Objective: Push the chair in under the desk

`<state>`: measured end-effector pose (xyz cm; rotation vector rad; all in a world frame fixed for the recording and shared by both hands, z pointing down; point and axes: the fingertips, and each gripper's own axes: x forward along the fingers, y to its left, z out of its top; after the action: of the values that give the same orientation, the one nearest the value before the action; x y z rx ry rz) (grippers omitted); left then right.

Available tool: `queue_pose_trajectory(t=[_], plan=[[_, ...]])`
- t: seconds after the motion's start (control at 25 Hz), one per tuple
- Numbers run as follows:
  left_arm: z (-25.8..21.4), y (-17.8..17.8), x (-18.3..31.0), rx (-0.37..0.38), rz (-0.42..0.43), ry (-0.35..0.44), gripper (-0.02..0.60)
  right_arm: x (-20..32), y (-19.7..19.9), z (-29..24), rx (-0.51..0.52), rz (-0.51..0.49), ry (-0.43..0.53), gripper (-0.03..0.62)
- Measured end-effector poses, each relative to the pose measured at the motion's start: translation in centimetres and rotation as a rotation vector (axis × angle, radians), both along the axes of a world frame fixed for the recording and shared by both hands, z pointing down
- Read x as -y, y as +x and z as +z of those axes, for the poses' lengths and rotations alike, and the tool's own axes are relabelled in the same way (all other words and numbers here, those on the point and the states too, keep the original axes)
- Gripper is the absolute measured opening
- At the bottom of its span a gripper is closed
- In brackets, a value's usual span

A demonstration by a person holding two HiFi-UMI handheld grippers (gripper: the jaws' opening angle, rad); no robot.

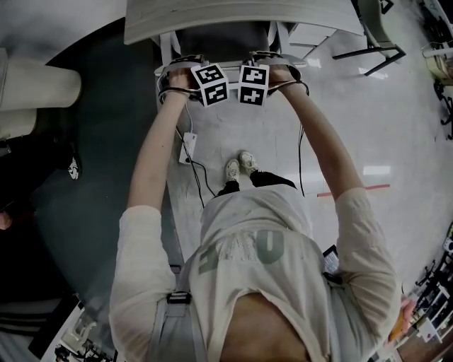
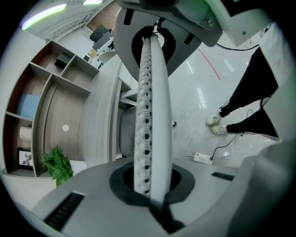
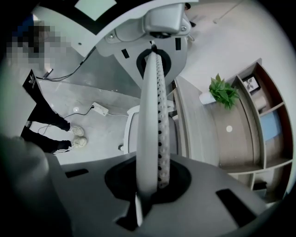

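Both tongs, left gripper (image 2: 149, 69) and right gripper (image 3: 155, 78), are seen fully closed on nothing near the chair (image 1: 212, 41) at 12 o'clock, which is judged almost tucked under the desk (image 1: 212, 18), so little pushing is left.

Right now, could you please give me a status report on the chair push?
Left tool shut, right tool shut, both empty, by the chair. Chair in at the desk. Power strip on floor, clear of it.
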<state>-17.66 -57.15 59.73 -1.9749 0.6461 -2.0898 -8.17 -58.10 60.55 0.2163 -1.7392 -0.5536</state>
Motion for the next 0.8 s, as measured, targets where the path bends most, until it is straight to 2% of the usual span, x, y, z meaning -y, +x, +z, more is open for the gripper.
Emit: queue_pose_trajectory(t=[0.12,0.2,0.28,0.44,0.56,0.68,0.8], plan=[[0.2,0.0,0.1,-0.009,-0.022,0.011,0.021,0.1,0.0,0.3,0.002,0.033,-0.005,0.023],[0.1,-0.2,0.0,-0.011,-0.039,0.036,0.058,-0.3,-0.1,0.4,0.021,0.048,-0.018,0.028],[-0.3,-0.2,-0.4,-0.013,-0.034,0.060,0.068,-1.0,-0.1,0.0,0.044,0.052,-0.016,0.034],[-1.8,-0.3,-1.5,-0.031,-0.058,0.078,0.116,-2.0,0.1,-1.8,0.080,0.039,-0.001,0.105],[-4.0,-0.1,-2.8,-0.077,-0.087,0.106,0.137,-3.2,0.1,-4.4,0.117,0.023,0.006,0.147],[-8.2,0.6,-4.5,-0.203,-0.130,0.200,0.135,-4.6,-0.1,-8.6,0.227,0.014,0.052,0.150],[-14.6,2.0,-5.6,-0.449,-0.226,0.327,0.133,-5.9,-0.9,-14.6,0.411,0.045,0.093,0.149]])
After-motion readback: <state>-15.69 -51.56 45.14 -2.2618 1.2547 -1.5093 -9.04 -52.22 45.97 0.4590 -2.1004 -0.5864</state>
